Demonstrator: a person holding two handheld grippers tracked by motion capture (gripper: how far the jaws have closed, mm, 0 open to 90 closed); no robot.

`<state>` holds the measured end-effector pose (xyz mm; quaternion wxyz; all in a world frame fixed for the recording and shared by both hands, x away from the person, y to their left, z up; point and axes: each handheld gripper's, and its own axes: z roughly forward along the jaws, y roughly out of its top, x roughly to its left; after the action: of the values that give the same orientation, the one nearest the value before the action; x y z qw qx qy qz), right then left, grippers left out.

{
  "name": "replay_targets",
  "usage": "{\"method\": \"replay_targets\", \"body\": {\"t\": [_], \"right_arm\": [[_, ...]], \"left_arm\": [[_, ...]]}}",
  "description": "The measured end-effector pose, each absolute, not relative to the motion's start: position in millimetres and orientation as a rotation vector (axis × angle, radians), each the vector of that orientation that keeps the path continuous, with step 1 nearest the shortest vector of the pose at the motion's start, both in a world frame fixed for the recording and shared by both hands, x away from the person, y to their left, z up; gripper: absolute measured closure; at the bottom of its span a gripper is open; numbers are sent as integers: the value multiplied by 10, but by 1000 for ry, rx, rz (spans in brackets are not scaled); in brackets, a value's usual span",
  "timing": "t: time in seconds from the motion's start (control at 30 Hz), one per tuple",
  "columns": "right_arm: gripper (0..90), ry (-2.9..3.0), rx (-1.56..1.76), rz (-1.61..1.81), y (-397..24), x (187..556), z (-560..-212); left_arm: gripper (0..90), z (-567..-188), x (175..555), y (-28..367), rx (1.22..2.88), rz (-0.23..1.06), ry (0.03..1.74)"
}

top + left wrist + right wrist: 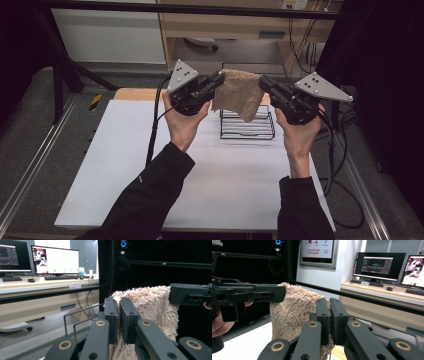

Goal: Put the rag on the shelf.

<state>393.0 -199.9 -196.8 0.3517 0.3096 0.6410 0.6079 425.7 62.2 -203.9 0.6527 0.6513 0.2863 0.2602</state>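
A fluffy beige towel [239, 94] hangs in the air between my two grippers, above a black wire rack [248, 125]. My left gripper [218, 80] is shut on the towel's upper left corner; in the left gripper view the pile [150, 305] is pinched between its jaws [119, 307]. My right gripper [262, 83] is shut on the upper right corner, and in the right gripper view the towel [292, 312] drapes left of its closed jaws [330, 307]. The towel's lower edge dangles over the rack.
The rack stands at the back of a white tabletop [200, 180]. A wooden board edge [135, 93] shows behind the white top. Cables [340, 165] trail off the table's right side. Desks with monitors [55, 260] lie beyond.
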Motion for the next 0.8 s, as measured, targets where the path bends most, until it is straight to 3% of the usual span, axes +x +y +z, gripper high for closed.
{"method": "replay_targets", "body": {"t": [0.8], "right_arm": [[865, 1573, 813, 1544, -2255, 4089, -1669]], "left_arm": [[845, -1736, 4445, 299, 1461, 621, 619]]}}
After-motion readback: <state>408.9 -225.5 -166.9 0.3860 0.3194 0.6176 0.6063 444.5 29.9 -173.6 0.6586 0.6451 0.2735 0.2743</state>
